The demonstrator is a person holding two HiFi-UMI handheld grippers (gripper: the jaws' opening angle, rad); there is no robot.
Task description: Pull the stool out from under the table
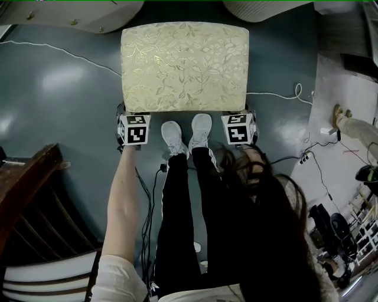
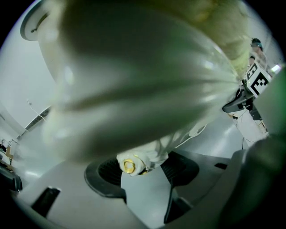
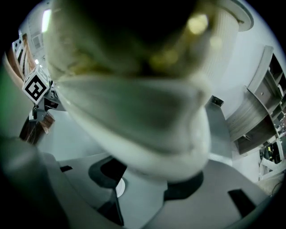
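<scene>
Nearest are the person's shoes [image 1: 186, 135], toes just short of the stool's [image 1: 184, 66] near edge, so there's little room left to draw it closer without stepping back first. Just to either side of them, the left gripper [image 1: 133, 121] is clamped on the stool's near left corner and the right gripper [image 1: 239, 121] on its near right corner. In the left gripper view the jaws pinch a pale piece of the frame with a gold fitting, and in the right gripper view the padded rim fills the space between the jaws. Both look like firm holds. The stool stands on the floor [image 1: 53, 118] in front of the person, and its far edge lies close to the table [image 1: 88, 17], seemingly clear of it or nearly so. To finish well, I'd pull both sides evenly toward the near side so the stool doesn't skew, keeping it low and sliding, not tipping it by the rim. A cord [image 1: 59, 52] runs across the floor on the far left and could snag a leg if the stool drifts that way.
</scene>
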